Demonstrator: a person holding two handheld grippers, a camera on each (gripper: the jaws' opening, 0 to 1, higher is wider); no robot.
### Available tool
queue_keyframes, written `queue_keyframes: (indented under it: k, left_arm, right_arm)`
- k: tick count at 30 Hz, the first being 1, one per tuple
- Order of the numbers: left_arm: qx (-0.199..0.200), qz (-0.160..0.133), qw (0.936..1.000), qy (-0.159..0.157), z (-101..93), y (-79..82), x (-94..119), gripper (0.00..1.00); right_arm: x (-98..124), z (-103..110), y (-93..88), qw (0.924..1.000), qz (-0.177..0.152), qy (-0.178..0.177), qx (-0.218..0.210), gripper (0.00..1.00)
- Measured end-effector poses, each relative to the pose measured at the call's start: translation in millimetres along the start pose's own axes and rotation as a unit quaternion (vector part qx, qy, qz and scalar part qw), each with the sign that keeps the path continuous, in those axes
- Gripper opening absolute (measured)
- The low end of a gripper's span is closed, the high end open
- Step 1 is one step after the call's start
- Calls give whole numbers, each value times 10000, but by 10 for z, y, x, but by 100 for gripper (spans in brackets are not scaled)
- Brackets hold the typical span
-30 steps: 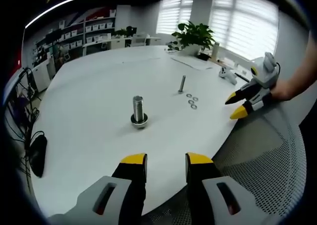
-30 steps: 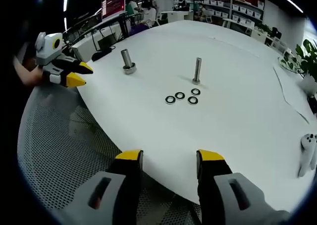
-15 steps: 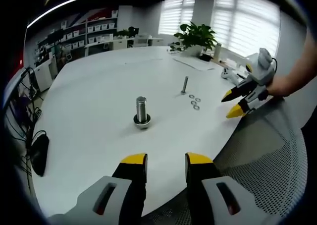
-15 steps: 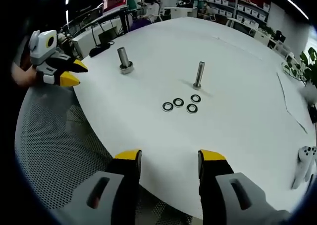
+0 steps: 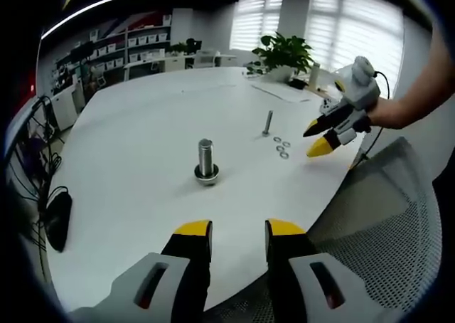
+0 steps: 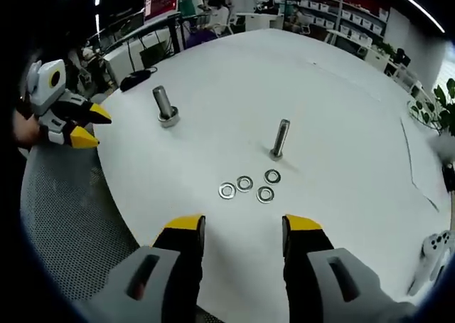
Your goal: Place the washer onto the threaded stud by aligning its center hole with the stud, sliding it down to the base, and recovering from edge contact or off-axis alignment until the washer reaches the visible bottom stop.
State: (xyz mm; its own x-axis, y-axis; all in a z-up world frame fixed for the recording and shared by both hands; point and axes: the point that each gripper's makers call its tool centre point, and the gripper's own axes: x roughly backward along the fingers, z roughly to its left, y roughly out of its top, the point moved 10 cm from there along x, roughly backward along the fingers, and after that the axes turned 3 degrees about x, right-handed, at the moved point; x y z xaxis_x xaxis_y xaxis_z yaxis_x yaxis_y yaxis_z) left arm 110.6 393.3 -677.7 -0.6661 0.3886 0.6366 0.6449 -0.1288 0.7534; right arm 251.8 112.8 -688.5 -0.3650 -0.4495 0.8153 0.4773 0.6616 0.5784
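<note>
the four washers (image 6: 246, 186) lie flat in a loose cluster on the white counter (image 6: 341, 109), directly ahead of the right tongs (image 6: 242, 230) and just beyond their yellow tips. that is the relation the coming move turns on: the washers sit on the line the right tongs already point along, while the left tongs (image 5: 229, 232) face the thick stud (image 5: 207, 162) and have the washers (image 5: 282, 148) well off to their right. the right hand is plainly the nearer one for the pick.

just past the cluster stands the thin threaded stud (image 6: 280, 140), upright on the counter, its long axis vertical with a slight lean in the fisheye. it sits near the washers but apart from them. the thick stud (image 6: 165, 107) stands farther left, well apart from the cluster, with a collar at its base.

both pairs of tongs are spread and carry nothing. in the right gripper view the left tongs (image 6: 84, 126) hover off the counter's edge at far left; in the left gripper view the right tongs (image 5: 315, 138) hang above the counter edge just beside the washers, tips aimed at them.

my judgement: no washer is picked yet, so the task is at its start. since the washers lie flat, the right tongs likely need to come down steeply and catch one by its rim.
</note>
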Motion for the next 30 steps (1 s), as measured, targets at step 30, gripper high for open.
queue_keyframes:
  k: [30]
  left_arm:
    - [12,-77,9999,64,6,8,18,26]
  right_arm:
    - [-348,-190,220,9921,1148,108,488,23]
